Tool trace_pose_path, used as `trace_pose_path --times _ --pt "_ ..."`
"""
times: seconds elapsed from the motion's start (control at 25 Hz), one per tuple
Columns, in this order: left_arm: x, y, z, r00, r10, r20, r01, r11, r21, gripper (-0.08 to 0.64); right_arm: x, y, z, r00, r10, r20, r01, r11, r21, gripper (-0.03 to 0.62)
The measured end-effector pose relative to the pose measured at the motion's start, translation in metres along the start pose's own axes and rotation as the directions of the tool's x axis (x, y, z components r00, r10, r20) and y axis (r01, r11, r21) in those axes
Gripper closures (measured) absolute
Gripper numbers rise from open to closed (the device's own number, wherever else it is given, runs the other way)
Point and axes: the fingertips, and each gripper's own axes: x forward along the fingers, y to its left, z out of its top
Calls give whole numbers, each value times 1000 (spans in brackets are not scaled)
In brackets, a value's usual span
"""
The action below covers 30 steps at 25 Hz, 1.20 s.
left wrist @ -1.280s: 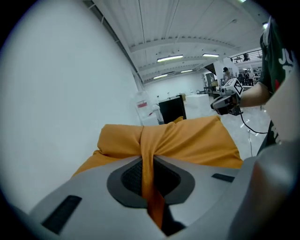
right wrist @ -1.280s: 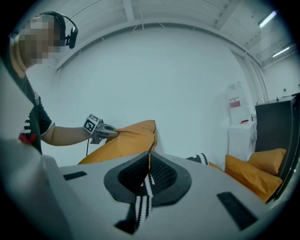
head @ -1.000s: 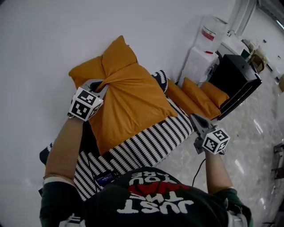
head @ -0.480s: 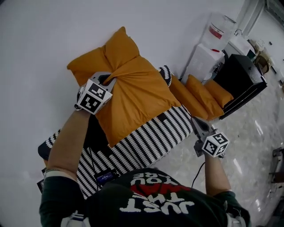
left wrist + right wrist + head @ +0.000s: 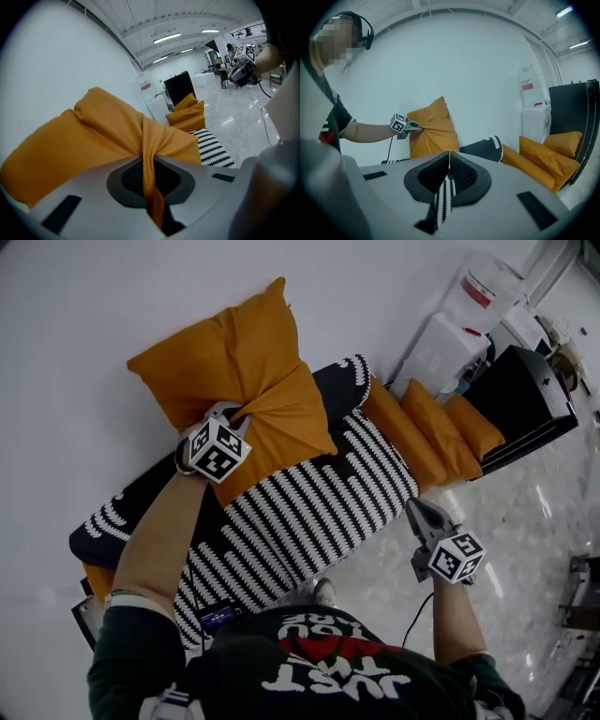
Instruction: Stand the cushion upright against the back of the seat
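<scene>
The orange cushion (image 5: pixel 225 352) stands bunched at the back of the seat against the white wall. My left gripper (image 5: pixel 232 413) is shut on a fold of its fabric at the lower front edge. In the left gripper view that orange fold (image 5: pixel 151 159) runs pinched between the jaws. The black-and-white striped seat cover (image 5: pixel 319 512) lies bare in front of the cushion. My right gripper (image 5: pixel 419 507) hangs at the cover's right front corner. In the right gripper view a strip of the striped cover (image 5: pixel 444 197) is pinched between its shut jaws.
To the right, further orange cushions (image 5: pixel 431 427) lie on a neighbouring seat, beside a black cabinet (image 5: pixel 525 399) and a white water dispenser (image 5: pixel 450 334). The seat's dark back edge (image 5: pixel 342 381) shows by the cushion. Glossy floor (image 5: pixel 525 521) lies to the right.
The left gripper has carried the cushion back toward the wall, from lying over the seat to bunched at the rear. More striped cover shows. The right gripper has sunk slightly.
</scene>
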Motion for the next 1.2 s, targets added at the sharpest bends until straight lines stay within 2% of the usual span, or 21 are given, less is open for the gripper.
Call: trace_pose_path --times 0.32,0.52,0.76,1.2 --pt "47 -15 -71 997 -5 -72 -1 996 -87 537 20 -2 -45 996 8 -90 -6 1000 22 563" --pt "72 -33 -103 995 -23 -92 7 985 -172 537 29 -2 -66 990 18 -139 -12 999 41 563" --pt "104 -51 -137 990 -36 -135 10 981 -192 537 37 -9 -91 983 22 -181 -10 998 67 563" --pt "124 -86 -167 987 -84 -136 44 961 -274 537 70 -16 -109 985 47 -163 -35 996 79 563"
